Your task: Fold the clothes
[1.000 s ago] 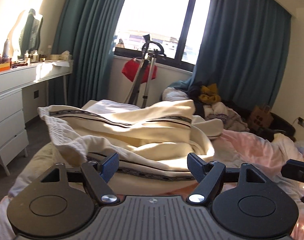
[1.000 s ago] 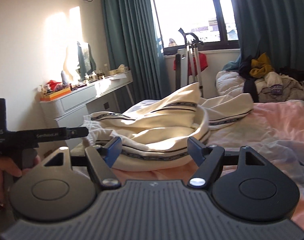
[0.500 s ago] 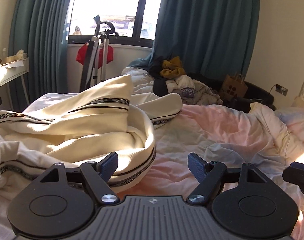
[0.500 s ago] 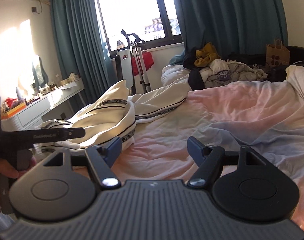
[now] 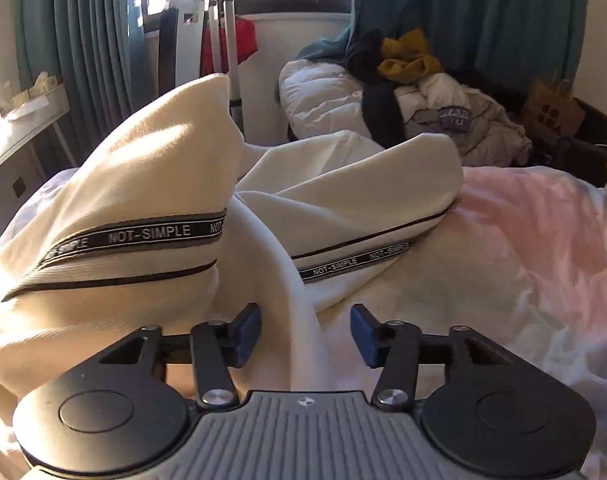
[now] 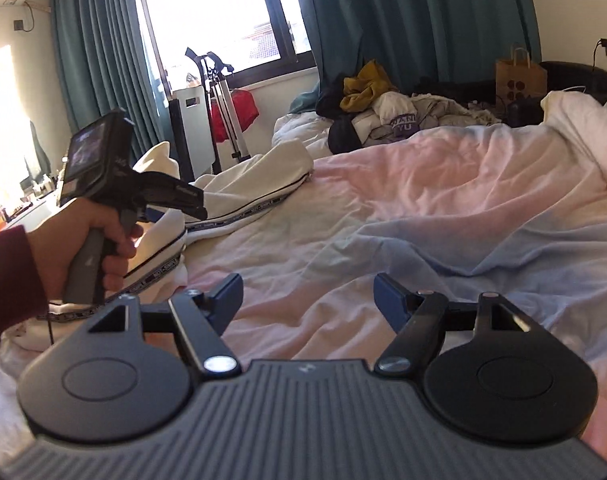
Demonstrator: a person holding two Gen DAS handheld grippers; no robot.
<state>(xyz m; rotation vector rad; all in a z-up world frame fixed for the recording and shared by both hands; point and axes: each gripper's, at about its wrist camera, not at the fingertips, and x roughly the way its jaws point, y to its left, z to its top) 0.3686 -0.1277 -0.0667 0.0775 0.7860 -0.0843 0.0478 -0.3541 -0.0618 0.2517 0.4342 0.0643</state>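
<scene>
A cream garment with black "NOT-SIMPLE" stripe tape (image 5: 151, 208) lies crumpled on the left side of the bed; in the right wrist view it shows at the left (image 6: 259, 184). My left gripper (image 5: 305, 334) is open, low over the garment, with a white rolled edge (image 5: 299, 320) running between its blue fingertips (image 5: 245, 330) without being clamped. My right gripper (image 6: 307, 300) is open and empty over the bare pink and blue sheet (image 6: 423, 216). The right wrist view shows the left gripper's body held in a hand (image 6: 91, 216) at the garment.
A pile of other clothes (image 5: 423, 92) lies at the far end of the bed under teal curtains. A folded stand with a red item (image 5: 223, 40) stands by the window. A white dresser (image 5: 19, 128) is at the left. A paper bag (image 6: 521, 76) sits at the back right.
The left gripper has moved forward and down onto the garment, and its jaws have narrowed around the rolled edge. The right gripper has swung right over the bare sheet.
</scene>
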